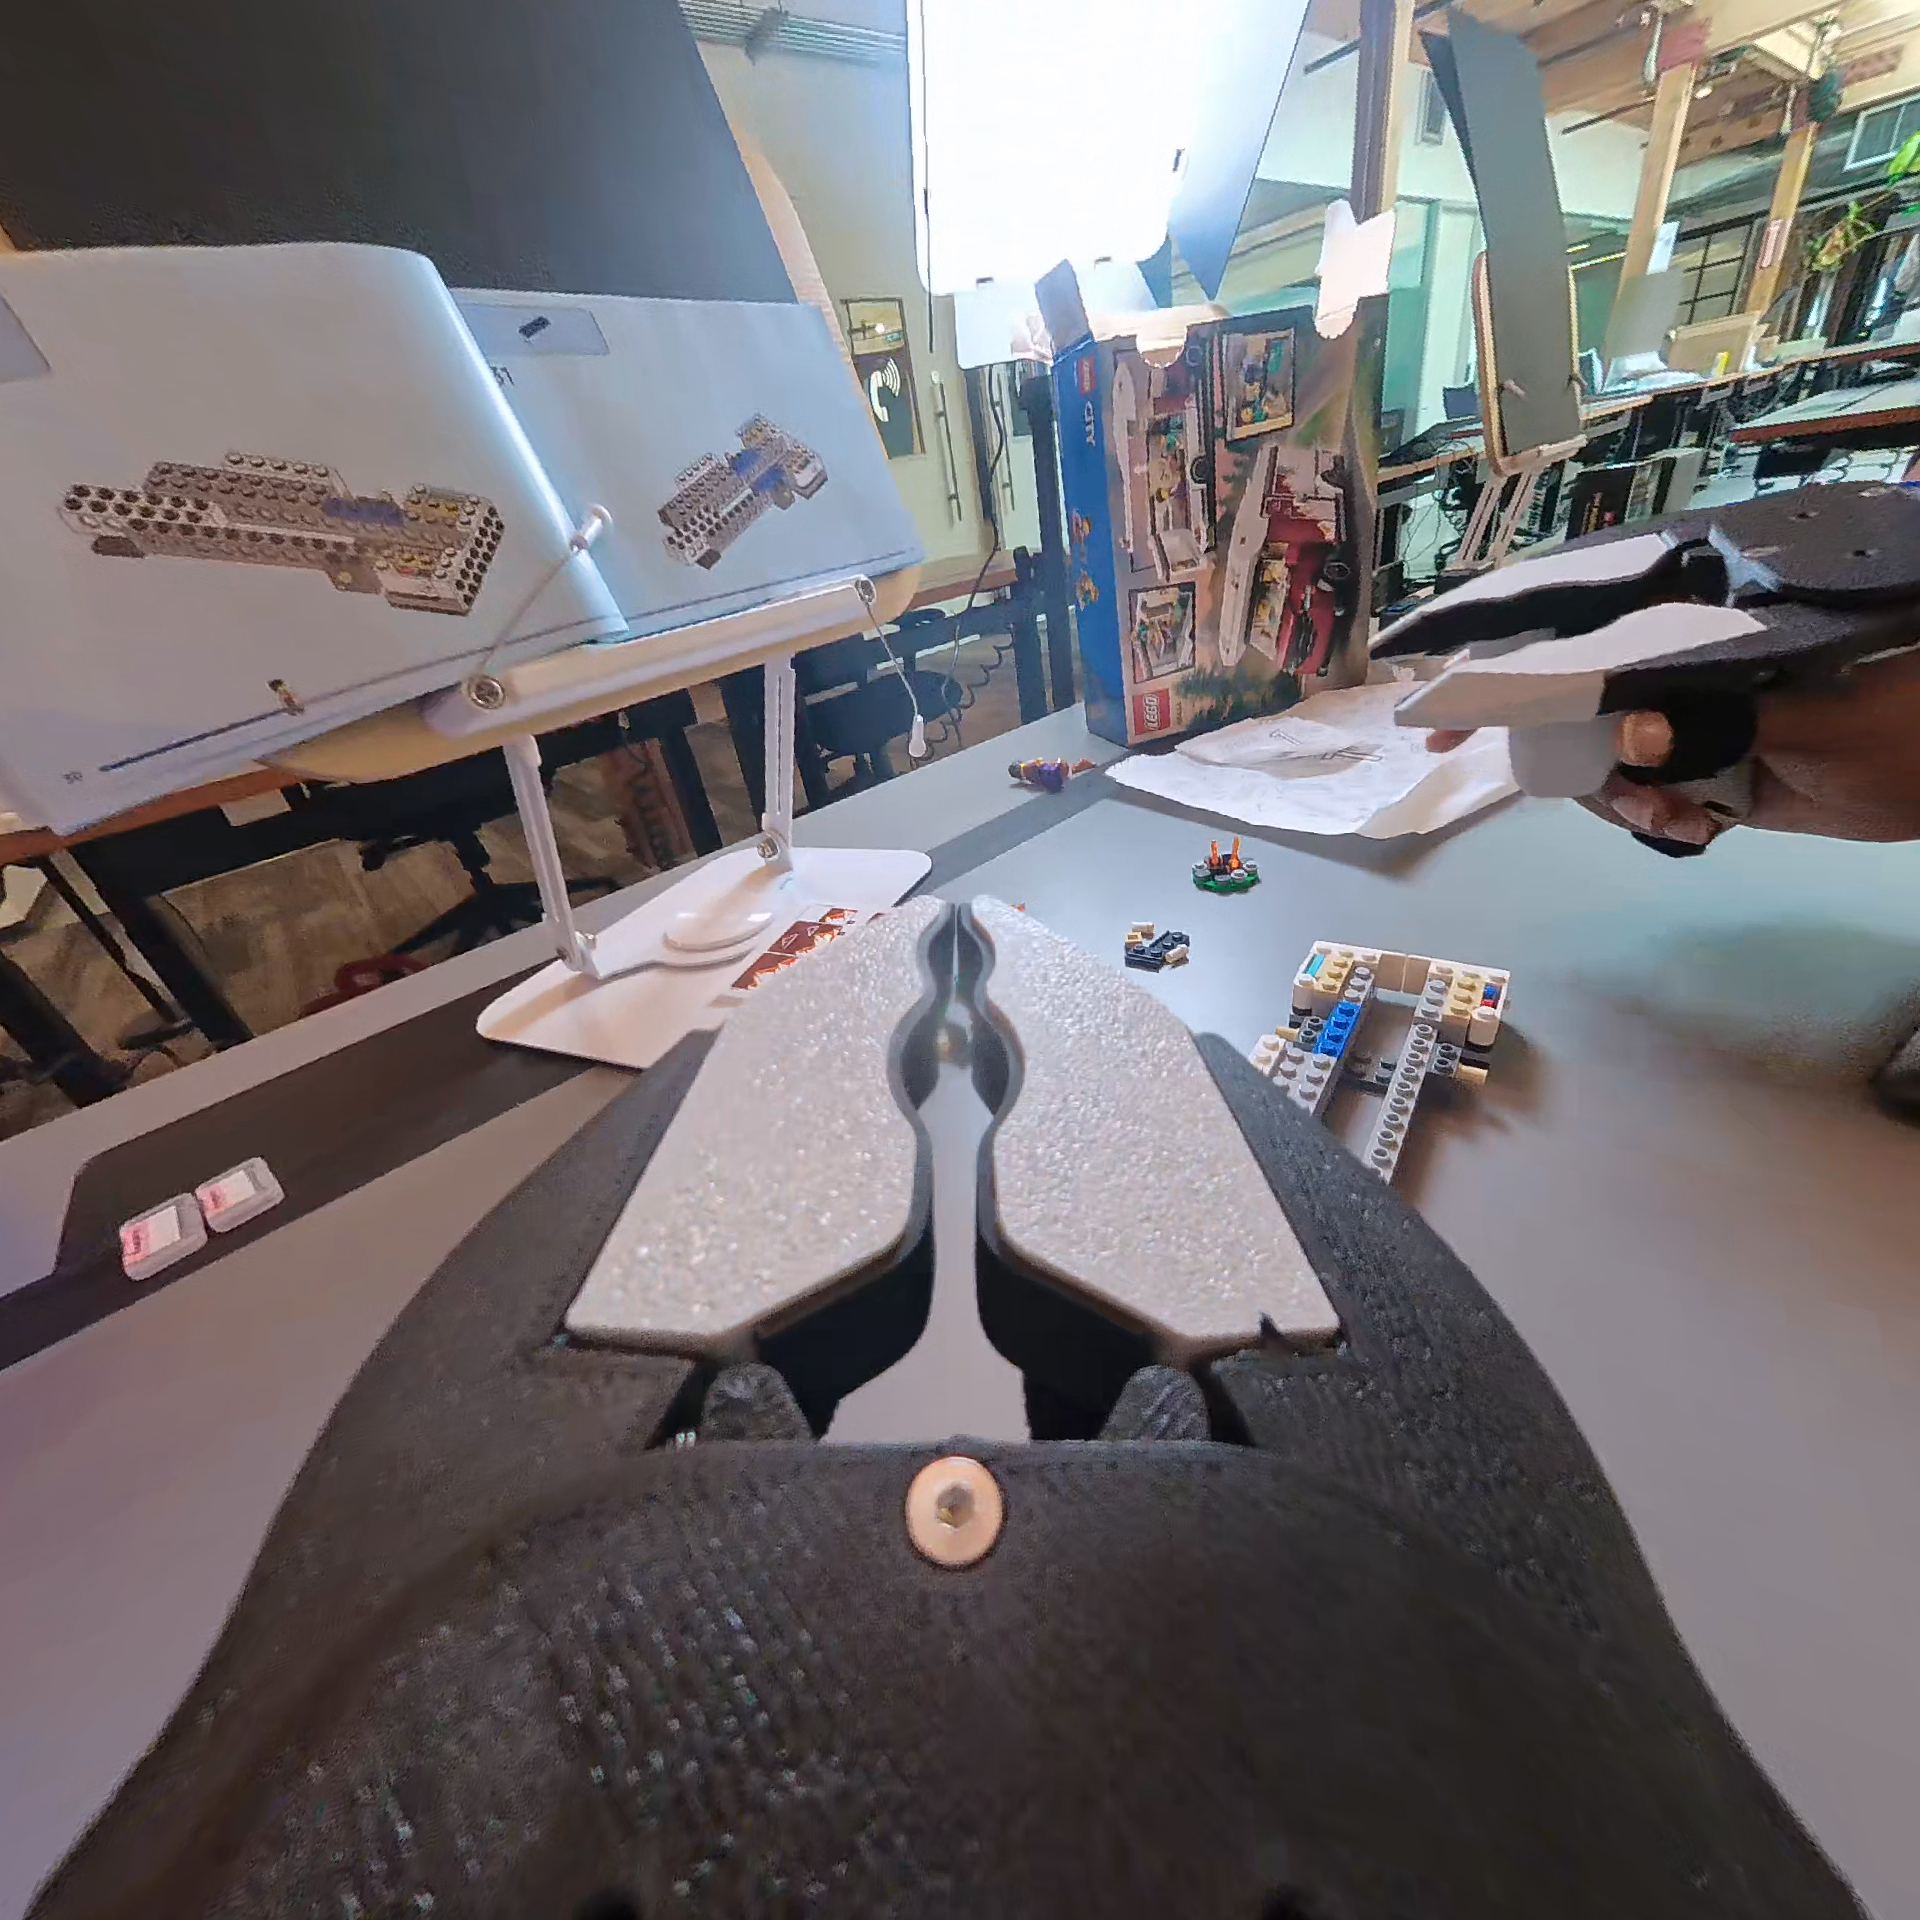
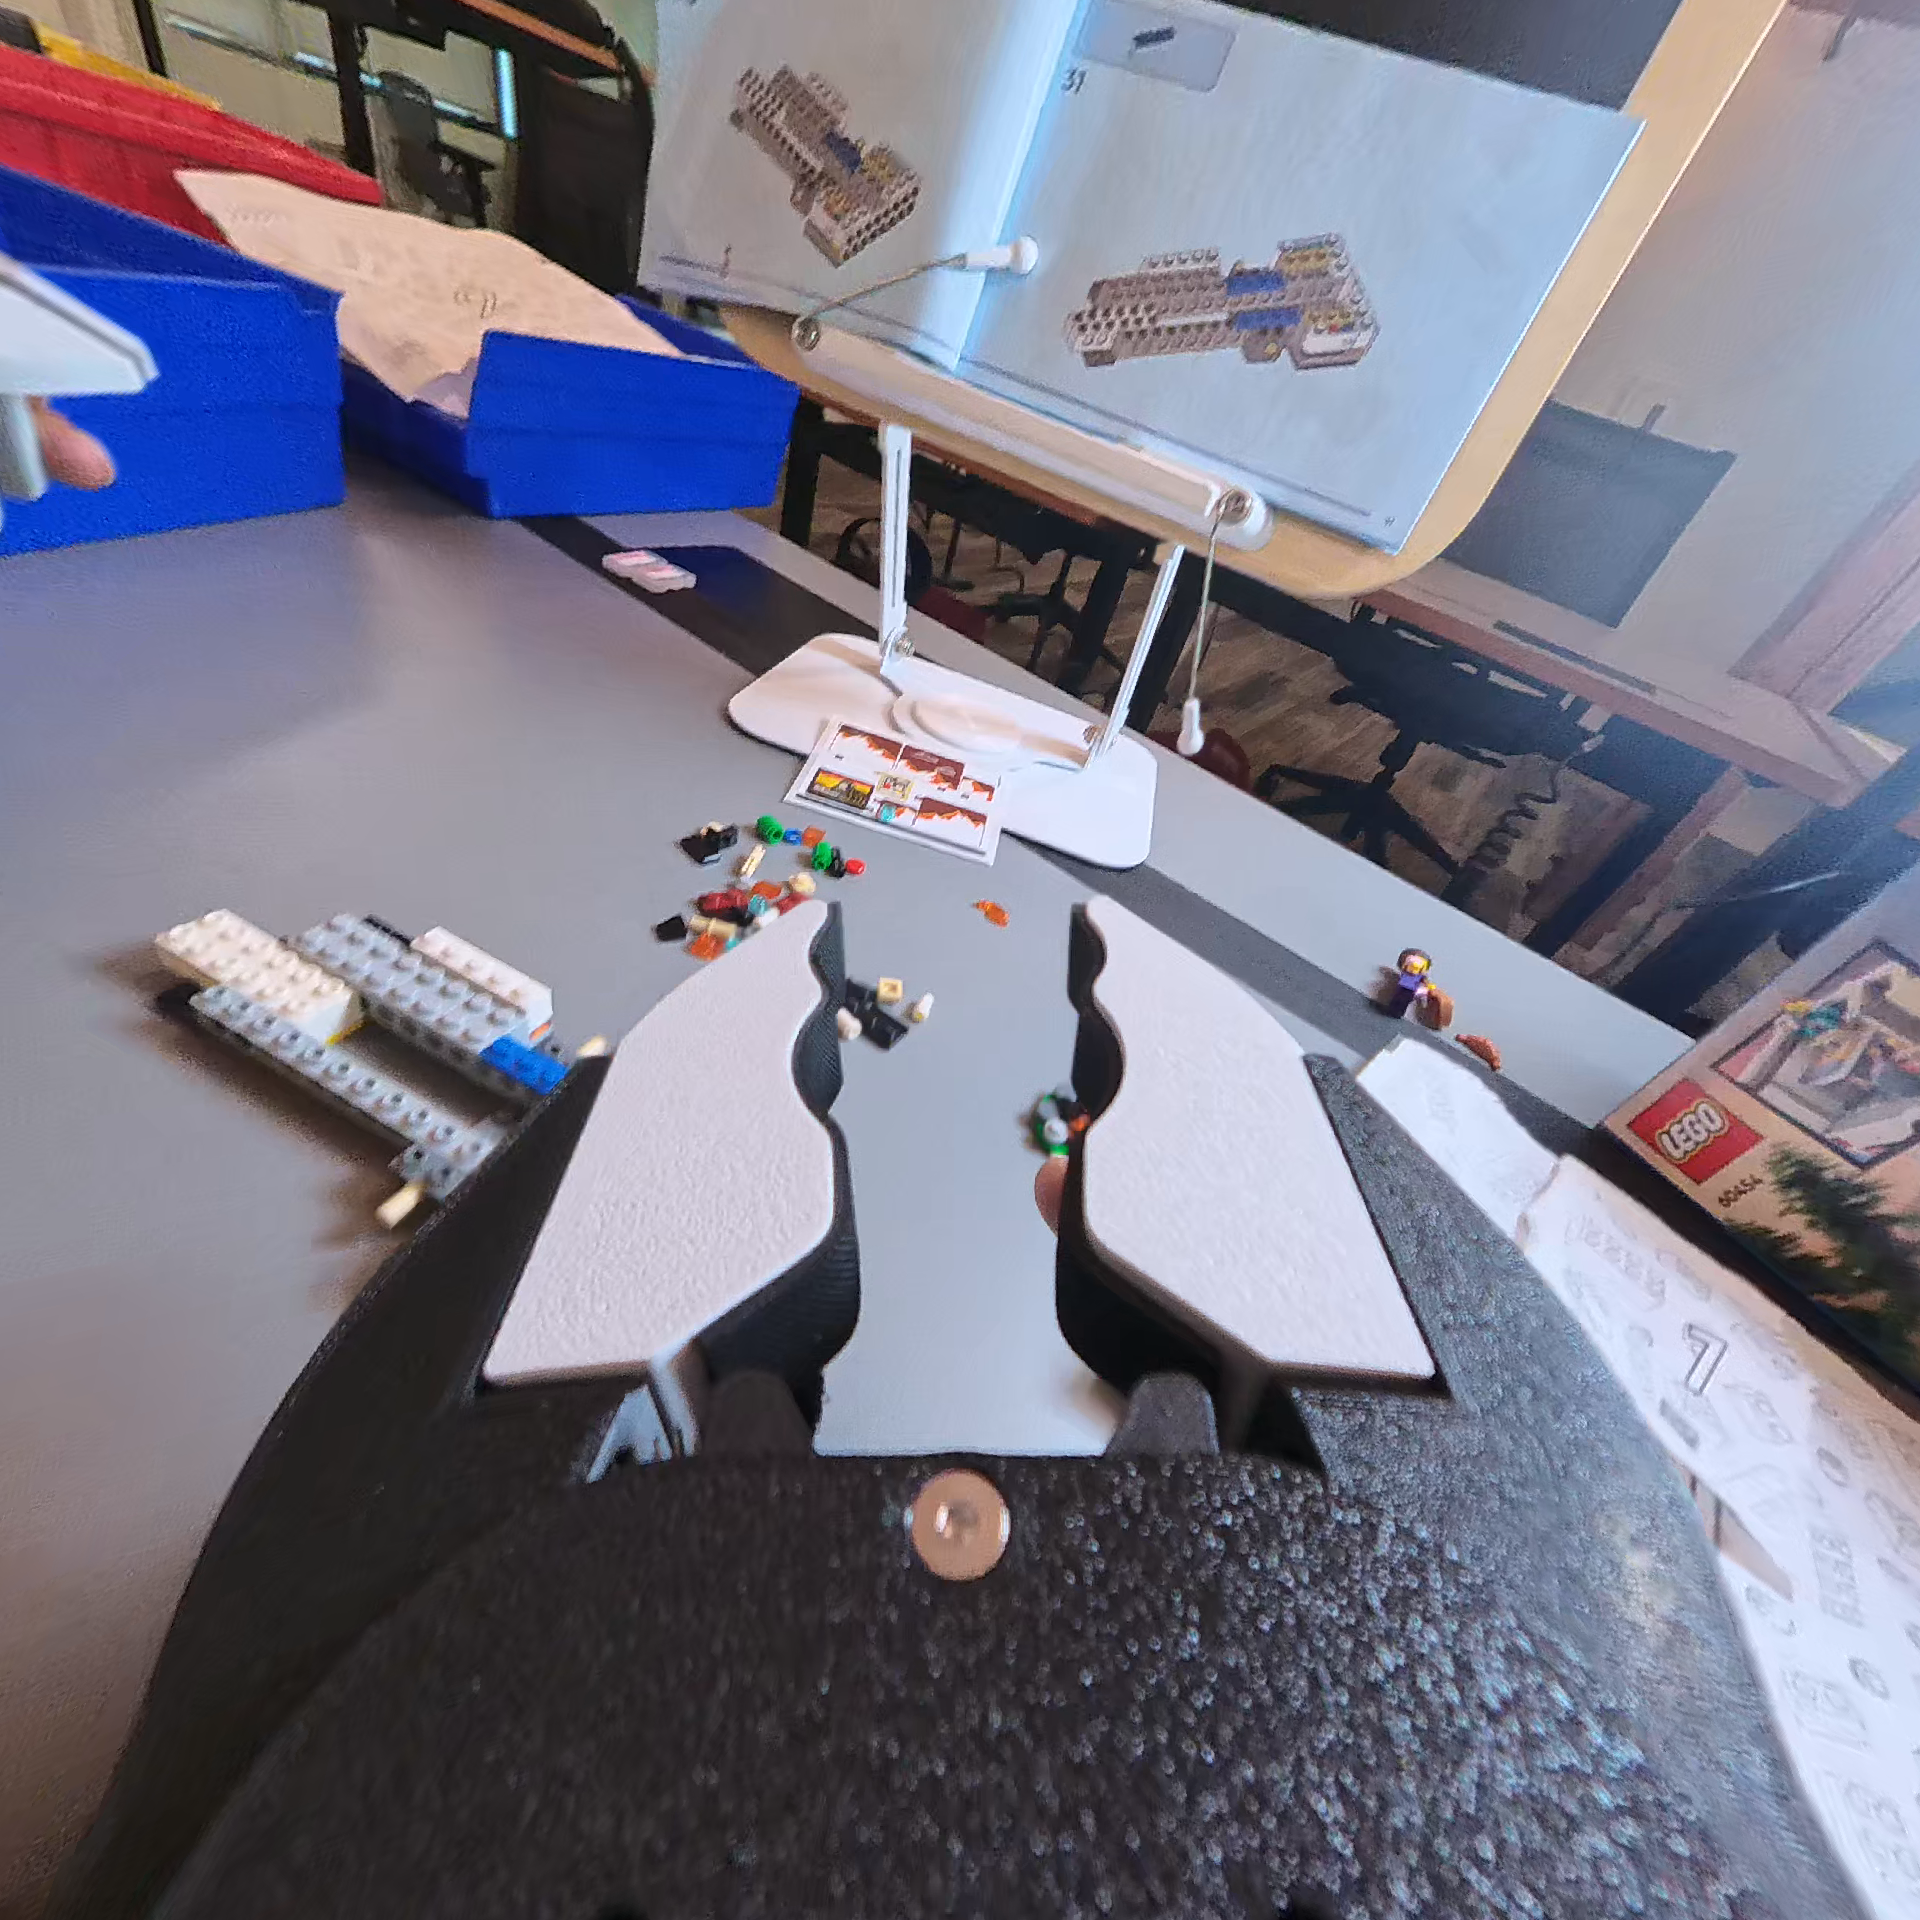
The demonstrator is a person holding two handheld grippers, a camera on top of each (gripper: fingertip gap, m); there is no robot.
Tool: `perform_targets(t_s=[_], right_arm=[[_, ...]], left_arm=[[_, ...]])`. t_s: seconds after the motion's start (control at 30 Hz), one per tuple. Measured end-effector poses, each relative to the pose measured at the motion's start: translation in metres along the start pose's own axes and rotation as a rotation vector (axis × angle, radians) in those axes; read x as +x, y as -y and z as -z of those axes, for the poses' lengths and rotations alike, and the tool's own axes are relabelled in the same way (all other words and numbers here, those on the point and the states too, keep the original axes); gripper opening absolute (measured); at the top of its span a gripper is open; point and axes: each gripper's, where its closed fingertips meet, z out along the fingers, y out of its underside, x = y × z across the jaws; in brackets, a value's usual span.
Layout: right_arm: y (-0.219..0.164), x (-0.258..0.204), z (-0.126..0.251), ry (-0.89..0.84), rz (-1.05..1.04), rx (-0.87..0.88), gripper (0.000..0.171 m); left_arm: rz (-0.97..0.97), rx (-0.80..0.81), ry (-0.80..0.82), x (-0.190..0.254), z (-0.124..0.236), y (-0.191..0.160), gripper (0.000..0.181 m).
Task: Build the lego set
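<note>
The half-built Lego model (image 2: 353,1029) lay flat on the grey table (image 2: 312,727), a long body of light grey and white bricks with a few blue ones. It was left of the right gripper (image 2: 951,914), whose black body hid its near end. In the left wrist view the same model (image 1: 1382,1029) was to the right of the left gripper (image 1: 961,914) and apart from it.

The left gripper's fingers were pressed together with almost no gap at the tips, and I could not see anything between them. The right gripper's fingers stood well apart and held nothing, hanging above the table.

Beyond the model lay a small scatter of loose pieces (image 2: 748,883) (red, green, orange, black and tan), and a sticker sheet (image 2: 899,790) rested partly on the base of the white book stand (image 2: 1039,769). The stand carried the open instruction booklet (image 2: 1195,229). A small green round build (image 1: 1226,868) sat alone further out, and a purple minifigure (image 2: 1408,982) lay near the table edge. The Lego box (image 1: 1216,520) stood upright beside white paper bags (image 1: 1309,769). Two blue bins (image 2: 561,416) were at the far left.
</note>
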Motion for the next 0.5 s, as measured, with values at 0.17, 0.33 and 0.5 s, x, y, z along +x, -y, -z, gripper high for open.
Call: perform_targets(t_s=[0.17, 0.33, 0.5], right_arm=[[0.028, 0.011, -0.025, -0.024, -0.039, 0.072, 0.04], [0.058, 0.019, -0.046, -0.04, -0.071, 0.147, 0.037], [0.082, 0.026, -0.06, -0.048, -0.113, 0.195, 0.031]], left_arm=[[-0.015, -0.016, -0.02, 0.005, -0.002, -0.005, 0.0], [-0.024, -0.031, -0.024, 0.007, -0.003, -0.008, 0.0], [-0.031, -0.036, -0.012, 0.003, -0.002, -0.01, 0.0]])
